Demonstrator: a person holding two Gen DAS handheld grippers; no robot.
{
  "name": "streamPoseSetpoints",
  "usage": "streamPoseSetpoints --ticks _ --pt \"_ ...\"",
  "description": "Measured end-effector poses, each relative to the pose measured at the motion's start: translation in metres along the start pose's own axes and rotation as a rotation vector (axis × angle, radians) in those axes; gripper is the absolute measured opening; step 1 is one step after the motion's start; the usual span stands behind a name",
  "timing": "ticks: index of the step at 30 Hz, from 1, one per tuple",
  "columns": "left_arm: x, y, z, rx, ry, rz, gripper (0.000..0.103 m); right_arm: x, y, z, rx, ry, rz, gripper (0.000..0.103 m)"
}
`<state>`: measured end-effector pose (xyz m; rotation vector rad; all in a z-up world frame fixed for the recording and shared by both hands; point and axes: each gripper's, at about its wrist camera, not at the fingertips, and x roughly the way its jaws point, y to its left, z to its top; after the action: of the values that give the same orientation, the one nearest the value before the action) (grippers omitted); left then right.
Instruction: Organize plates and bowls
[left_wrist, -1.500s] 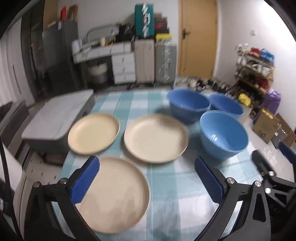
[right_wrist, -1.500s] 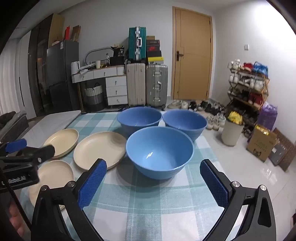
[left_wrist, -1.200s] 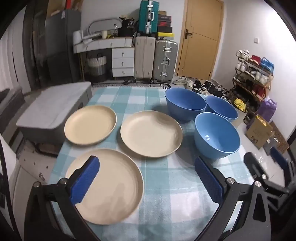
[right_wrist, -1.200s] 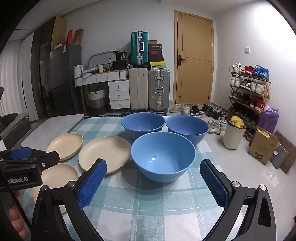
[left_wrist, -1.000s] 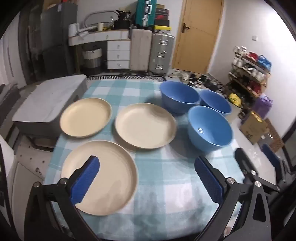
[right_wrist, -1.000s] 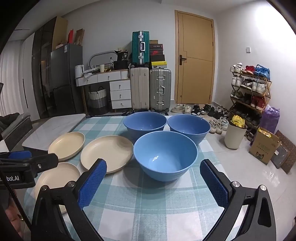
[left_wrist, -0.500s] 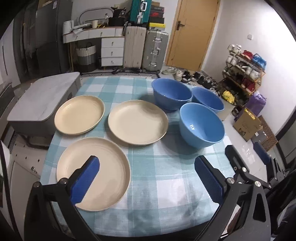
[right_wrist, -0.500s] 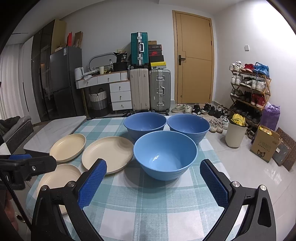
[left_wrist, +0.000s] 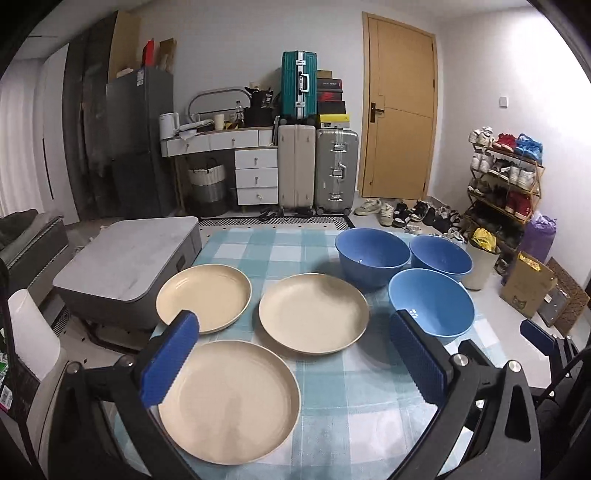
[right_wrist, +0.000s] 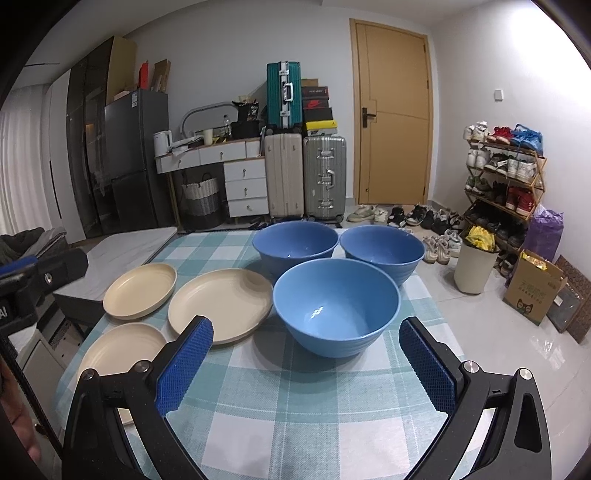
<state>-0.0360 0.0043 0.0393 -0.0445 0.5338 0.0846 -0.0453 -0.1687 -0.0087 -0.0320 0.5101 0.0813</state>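
Observation:
Three cream plates lie on the checked tablecloth (left_wrist: 354, 391): a near plate (left_wrist: 229, 400), a middle plate (left_wrist: 314, 312) and a far-left plate (left_wrist: 203, 297). Three blue bowls stand to their right: a near bowl (right_wrist: 336, 304), a back-left bowl (right_wrist: 295, 242) and a back-right bowl (right_wrist: 382, 247). My left gripper (left_wrist: 293, 356) hovers open above the near plate, holding nothing. My right gripper (right_wrist: 304, 363) is open and empty, just in front of the near bowl. The left gripper's side (right_wrist: 40, 273) shows at the left edge of the right wrist view.
A grey low table (left_wrist: 125, 266) stands left of the table. On the floor to the right are a white bin (right_wrist: 474, 267), a cardboard box (right_wrist: 532, 299) and a shoe rack (right_wrist: 506, 177). Suitcases (right_wrist: 304, 177) and drawers stand at the back wall.
The left gripper has pulled back and tilted up, so the plates and bowls sit lower and farther in its view. The right gripper has barely moved. No dish has shifted.

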Motion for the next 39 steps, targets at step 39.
streamPoseSetpoints --ticks 39 --pt "0.011 0.008 -0.010 0.018 0.007 0.016 0.103 0.004 0.014 -0.001 -0.035 0.047 0.043 0.103"
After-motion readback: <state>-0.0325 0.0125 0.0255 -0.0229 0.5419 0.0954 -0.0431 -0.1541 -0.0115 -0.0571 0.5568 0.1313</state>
